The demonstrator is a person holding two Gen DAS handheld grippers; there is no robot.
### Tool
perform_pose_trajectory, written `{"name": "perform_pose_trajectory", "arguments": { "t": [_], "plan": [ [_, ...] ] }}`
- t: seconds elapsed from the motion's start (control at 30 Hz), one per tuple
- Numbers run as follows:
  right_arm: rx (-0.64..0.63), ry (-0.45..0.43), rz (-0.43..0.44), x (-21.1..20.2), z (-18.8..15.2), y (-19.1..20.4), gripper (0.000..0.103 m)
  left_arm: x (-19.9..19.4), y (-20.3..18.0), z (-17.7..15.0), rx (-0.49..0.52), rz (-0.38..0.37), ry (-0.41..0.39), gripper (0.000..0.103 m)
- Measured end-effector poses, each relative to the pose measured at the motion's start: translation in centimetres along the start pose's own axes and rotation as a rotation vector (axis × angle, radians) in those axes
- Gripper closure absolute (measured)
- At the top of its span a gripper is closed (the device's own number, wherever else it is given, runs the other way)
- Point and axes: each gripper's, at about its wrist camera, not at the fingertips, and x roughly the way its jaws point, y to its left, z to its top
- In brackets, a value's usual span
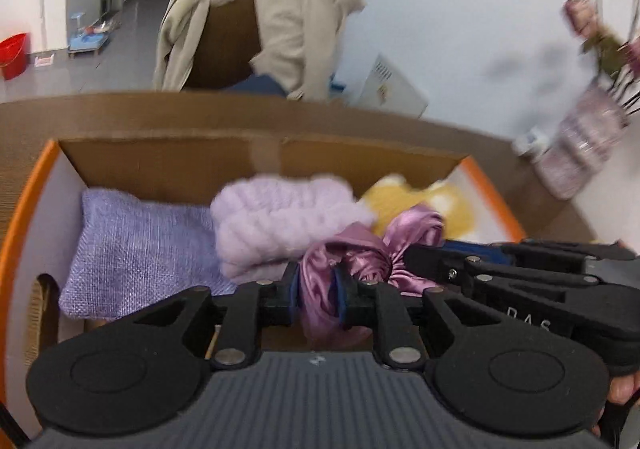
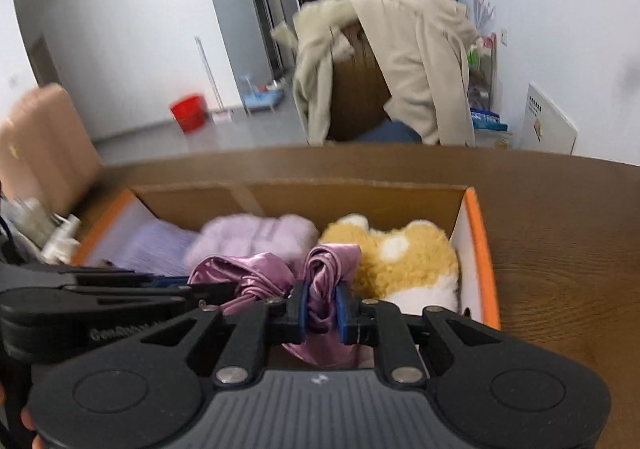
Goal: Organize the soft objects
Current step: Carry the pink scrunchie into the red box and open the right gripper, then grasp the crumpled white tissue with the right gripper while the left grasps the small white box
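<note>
A shiny pink satin cloth (image 1: 352, 257) hangs bunched over the near side of an open cardboard box (image 1: 168, 161). My left gripper (image 1: 318, 291) is shut on its left end. My right gripper (image 2: 323, 307) is shut on its right end (image 2: 326, 269). The right gripper also shows in the left wrist view (image 1: 424, 255), and the left gripper in the right wrist view (image 2: 200, 289). Inside the box lie a lilac woven cloth (image 1: 136, 249), a fluffy pale purple item (image 1: 280, 217) and a yellow and white plush (image 2: 404, 257).
The box has orange edges (image 2: 484, 249) and stands on a brown wooden table (image 2: 560, 249). A vase of dried flowers (image 1: 580, 145) stands at the table's right. A chair with a beige coat (image 2: 400, 61) is behind the table. Small bottles (image 2: 60, 233) stand left of the box.
</note>
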Motion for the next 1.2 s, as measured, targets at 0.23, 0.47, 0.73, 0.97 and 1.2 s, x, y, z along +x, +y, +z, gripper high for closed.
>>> {"name": "perform_pose_trajectory", "arguments": {
  "t": [0.23,0.47,0.73,0.97,1.2],
  "plan": [
    [-0.027,0.024,-0.06,1.1,0.5,1.0,0.073,-2.3,-0.3,-0.1,0.07,0.021,-0.037,0.059],
    [-0.047,-0.075,-0.045,-6.9,1.3,2.0,0.063,-10.9,-2.1,0.3,0.119,0.046,-0.157,0.053],
    [-0.143,-0.269,-0.102,-21.1,0.2,3.3,0.04,-24.9,-2.6,-2.6,0.194,0.118,-0.361,0.031],
    [-0.159,-0.337,-0.119,-28.2,-2.0,4.8,0.039,-31.5,-3.3,-6.1,0.176,0.134,-0.452,0.03],
    [-0.279,-0.483,-0.118,-32.2,-9.9,7.7,0.028,-36.1,-4.8,-15.8,0.222,0.216,-0.624,0.015]
  ]
}}
